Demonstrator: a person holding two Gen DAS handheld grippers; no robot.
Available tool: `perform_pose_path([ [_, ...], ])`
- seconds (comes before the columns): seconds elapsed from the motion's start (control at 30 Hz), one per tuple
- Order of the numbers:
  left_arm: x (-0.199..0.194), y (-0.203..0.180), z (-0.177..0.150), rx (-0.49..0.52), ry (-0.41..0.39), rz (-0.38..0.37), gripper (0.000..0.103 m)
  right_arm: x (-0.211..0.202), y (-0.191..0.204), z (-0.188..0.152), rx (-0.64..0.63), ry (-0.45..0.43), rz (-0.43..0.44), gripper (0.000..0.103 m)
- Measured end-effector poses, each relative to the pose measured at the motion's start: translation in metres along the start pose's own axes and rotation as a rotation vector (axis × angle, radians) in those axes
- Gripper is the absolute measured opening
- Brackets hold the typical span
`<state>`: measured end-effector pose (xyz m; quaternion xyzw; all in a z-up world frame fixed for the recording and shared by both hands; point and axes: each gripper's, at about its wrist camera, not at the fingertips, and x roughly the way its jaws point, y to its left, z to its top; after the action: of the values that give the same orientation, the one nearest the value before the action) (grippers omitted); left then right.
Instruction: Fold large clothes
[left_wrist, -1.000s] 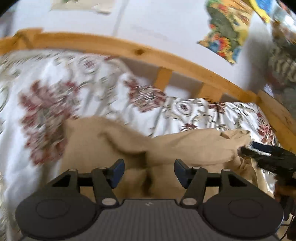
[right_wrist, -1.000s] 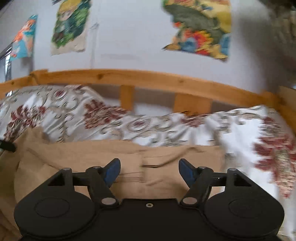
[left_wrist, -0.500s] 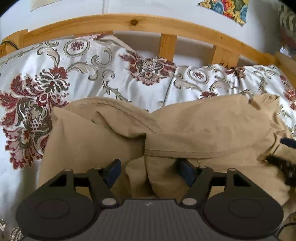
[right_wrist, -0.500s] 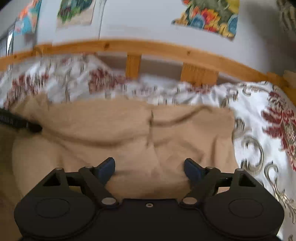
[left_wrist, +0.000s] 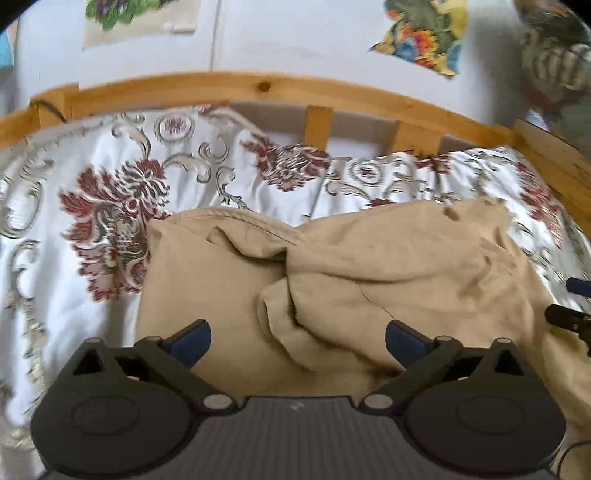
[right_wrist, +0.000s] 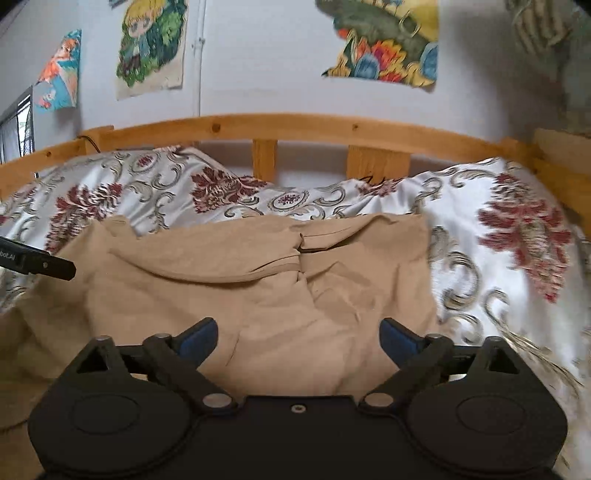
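Note:
A large tan garment (left_wrist: 369, 266) lies rumpled and partly folded over itself on the flowered bedspread (left_wrist: 110, 206). My left gripper (left_wrist: 297, 339) hangs above its near edge, jaws opening wide; cloth lies below the gap but the pads do not press on it. In the right wrist view the same tan garment (right_wrist: 258, 280) fills the middle, and my right gripper (right_wrist: 298, 338) stands over its near part, jaws opening, nothing pinched. Each gripper shows at the edge of the other's view: the right gripper (left_wrist: 569, 317) and the left gripper (right_wrist: 37, 260).
A wooden bed rail (right_wrist: 295, 127) with slats runs behind the bedspread (right_wrist: 517, 240), and its side board (left_wrist: 554, 158) rises at the right. Posters (right_wrist: 151, 44) hang on the white wall. Bare bedspread lies to the left and right of the garment.
Both grippers' jaws have spread wider. Both views have pulled back from the garment, which now lies released on the bed with a folded-over top layer.

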<state>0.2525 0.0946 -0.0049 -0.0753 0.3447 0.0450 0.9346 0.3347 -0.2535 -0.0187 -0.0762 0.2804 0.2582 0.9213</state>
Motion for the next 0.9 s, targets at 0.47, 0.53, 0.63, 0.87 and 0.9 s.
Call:
perform_pose_path([
  [0.47,-0.103,-0.055,-0.104,0.085,0.106,-0.136,0.102,-0.165,0.047,-0.089,-0.094,0.167,-0.005,0.102],
  [0.53,-0.108,-0.064,-0.114,0.111,0.110,-0.155,0.102,-0.175,0.051,-0.100,-0.093,0.193,-0.008,0.102],
  [0.63,-0.111,-0.078,-0.126,0.144,0.123,-0.179,0.102,-0.179,0.058,-0.116,-0.092,0.256,-0.015,0.102],
  [0.87,-0.117,-0.099,-0.144,0.222,0.138,-0.243,0.102,-0.163,0.089,-0.146,-0.355,0.405,-0.100,0.102],
  [0.9,-0.117,-0.102,-0.146,0.234,0.137,-0.256,0.102,-0.161,0.092,-0.149,-0.386,0.398,-0.115,0.102],
])
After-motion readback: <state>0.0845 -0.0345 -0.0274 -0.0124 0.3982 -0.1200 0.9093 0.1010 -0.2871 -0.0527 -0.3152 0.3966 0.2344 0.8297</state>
